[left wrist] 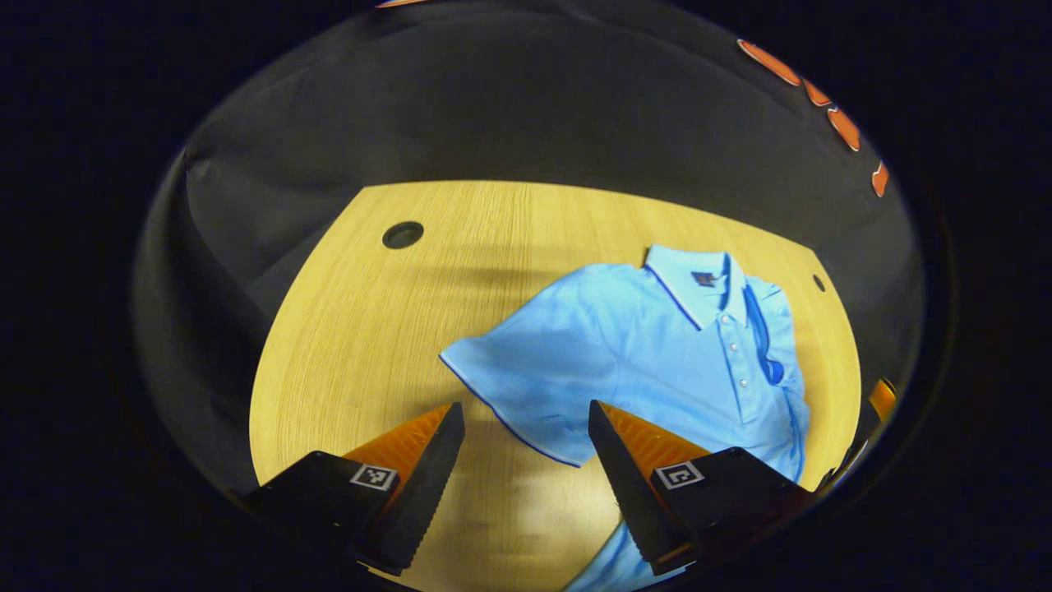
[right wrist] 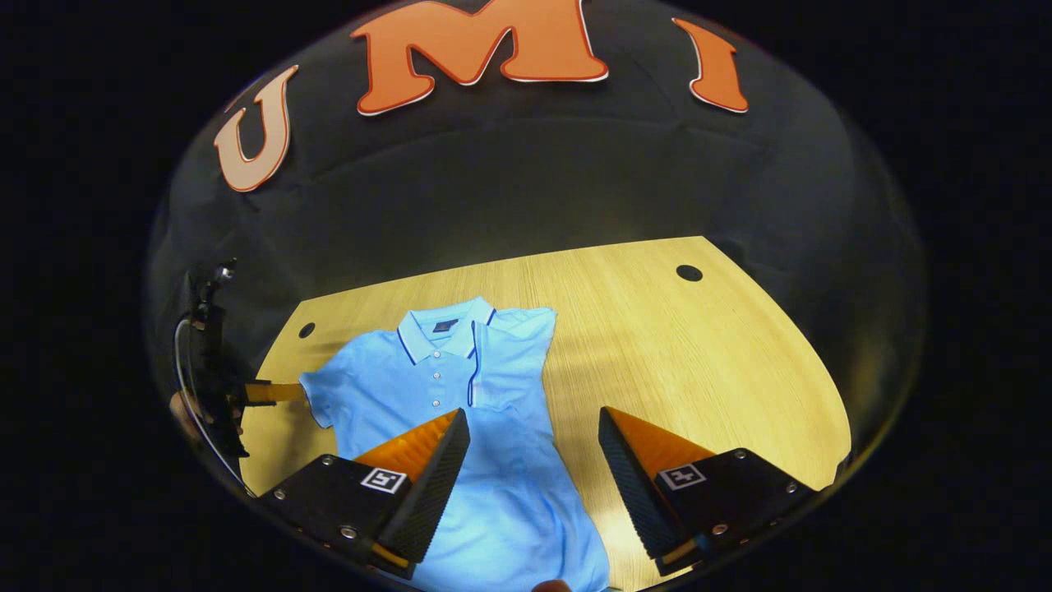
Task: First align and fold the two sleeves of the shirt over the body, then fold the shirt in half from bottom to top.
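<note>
A light blue polo shirt (left wrist: 657, 353) lies face up on the wooden table (left wrist: 370, 329), collar toward the far side. One sleeve (right wrist: 514, 345) is folded over the body beside the button placket. The other sleeve (left wrist: 509, 378) lies spread out flat on the wood. My left gripper (left wrist: 526, 409) is open, and that sleeve's hem sits between its fingers; I cannot tell whether they touch the cloth. In the right gripper view the left gripper (right wrist: 275, 392) reaches the sleeve's edge (right wrist: 316, 399). My right gripper (right wrist: 532, 415) is open above the shirt's (right wrist: 460, 386) lower body and holds nothing.
The table has a round cable hole (left wrist: 403, 234) far left and a smaller hole (left wrist: 818, 282) near the collar. Bare wood (right wrist: 699, 362) stretches to the right of the shirt. A hand (right wrist: 185, 409) holds the left gripper. Black cloth walls the booth behind the table.
</note>
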A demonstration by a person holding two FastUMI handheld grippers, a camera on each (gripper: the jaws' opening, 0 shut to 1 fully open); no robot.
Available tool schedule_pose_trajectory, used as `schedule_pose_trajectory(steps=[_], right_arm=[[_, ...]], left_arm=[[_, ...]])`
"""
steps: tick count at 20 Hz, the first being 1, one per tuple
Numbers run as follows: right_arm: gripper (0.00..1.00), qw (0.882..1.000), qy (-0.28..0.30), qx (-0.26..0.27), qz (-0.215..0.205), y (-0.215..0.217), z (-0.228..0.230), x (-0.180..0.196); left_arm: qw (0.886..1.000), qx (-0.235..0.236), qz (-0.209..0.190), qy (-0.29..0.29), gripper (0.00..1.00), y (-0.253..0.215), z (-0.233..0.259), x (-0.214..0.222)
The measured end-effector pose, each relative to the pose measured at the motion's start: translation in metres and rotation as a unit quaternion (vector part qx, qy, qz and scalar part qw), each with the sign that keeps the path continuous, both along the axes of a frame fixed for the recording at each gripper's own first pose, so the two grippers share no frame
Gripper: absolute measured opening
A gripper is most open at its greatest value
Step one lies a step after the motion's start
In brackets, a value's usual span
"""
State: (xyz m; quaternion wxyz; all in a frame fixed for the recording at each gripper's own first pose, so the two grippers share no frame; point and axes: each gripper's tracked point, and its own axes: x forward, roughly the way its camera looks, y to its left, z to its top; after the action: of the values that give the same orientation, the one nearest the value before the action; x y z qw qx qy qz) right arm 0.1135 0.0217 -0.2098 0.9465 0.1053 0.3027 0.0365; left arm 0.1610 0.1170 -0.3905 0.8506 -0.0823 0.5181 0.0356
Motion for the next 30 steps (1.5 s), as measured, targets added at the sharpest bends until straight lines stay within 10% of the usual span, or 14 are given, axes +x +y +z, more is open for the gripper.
schedule_pose_trajectory(steps=[10,17,30], right_arm=[[0.96,1.0,-0.004,-0.015,-0.016,-0.028,0.002,-0.041],[0.96,1.0,-0.002,-0.009,-0.025,-0.04,-0.005,-0.057],[0.96,0.998,0.017,0.0,-0.062,-0.057,-0.019,-0.094]], left_arm=[[0.998,0.009,0.032,0.054,0.98,-0.007,-0.038,0.008],[0.999,-0.011,0.027,0.024,0.14,-0.022,-0.035,0.025],[0.992,0.001,-0.094,-0.079,0.09,-0.08,0.036,0.069]])
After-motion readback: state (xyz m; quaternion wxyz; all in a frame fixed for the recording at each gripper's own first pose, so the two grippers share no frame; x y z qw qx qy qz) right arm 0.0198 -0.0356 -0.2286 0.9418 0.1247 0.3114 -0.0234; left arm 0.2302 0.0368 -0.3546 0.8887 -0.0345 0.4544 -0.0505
